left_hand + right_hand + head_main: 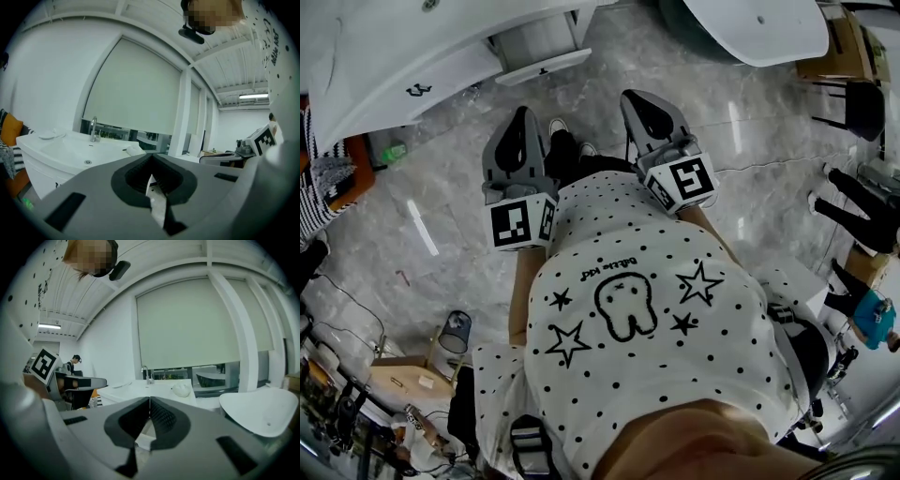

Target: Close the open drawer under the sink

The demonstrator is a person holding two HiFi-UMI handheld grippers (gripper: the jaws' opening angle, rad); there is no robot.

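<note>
The drawer (546,64) under the sink (384,47) stands pulled out at the upper middle of the head view, its front panel well clear of the white cabinet; so by my reckoning none of the closing is done yet, and the whole push remains. My left gripper (523,114) and right gripper (630,96) sit in front of me near the middle of that frame, well short of the drawer and touching nothing; in each gripper view the jaws are pressed together with nothing between them. As for contents: the drawer's inside shows pale and I can't make out anything in it; the basin (70,151) looks bare under its faucet (94,130); a white lump (181,389) sits on the counter (140,391) just beside the basin.
</note>
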